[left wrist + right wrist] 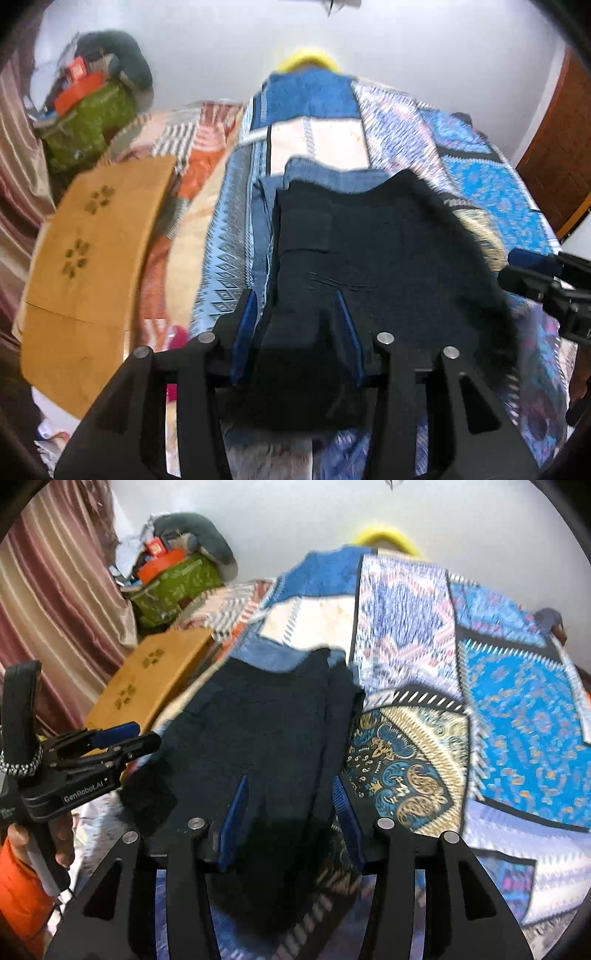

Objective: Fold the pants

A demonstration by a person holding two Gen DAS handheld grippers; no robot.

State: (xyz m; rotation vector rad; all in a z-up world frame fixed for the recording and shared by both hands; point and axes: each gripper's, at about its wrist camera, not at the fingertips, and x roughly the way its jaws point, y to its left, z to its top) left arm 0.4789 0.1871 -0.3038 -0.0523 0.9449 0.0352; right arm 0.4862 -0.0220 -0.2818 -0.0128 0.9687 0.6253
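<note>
Two tools, left (297, 332) and right (288, 814), stood apart astride soft, limp dark navy fabric pants (369, 251); best gripped at near folded edge.

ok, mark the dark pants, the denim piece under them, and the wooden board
dark pants (388, 258), left wrist view, on the flat middle of the fabric.
denim piece (328, 177), left wrist view, on the strip showing beyond the pants' far edge.
wooden board (155, 672), right wrist view, on its top face beside the printed marks.
</note>
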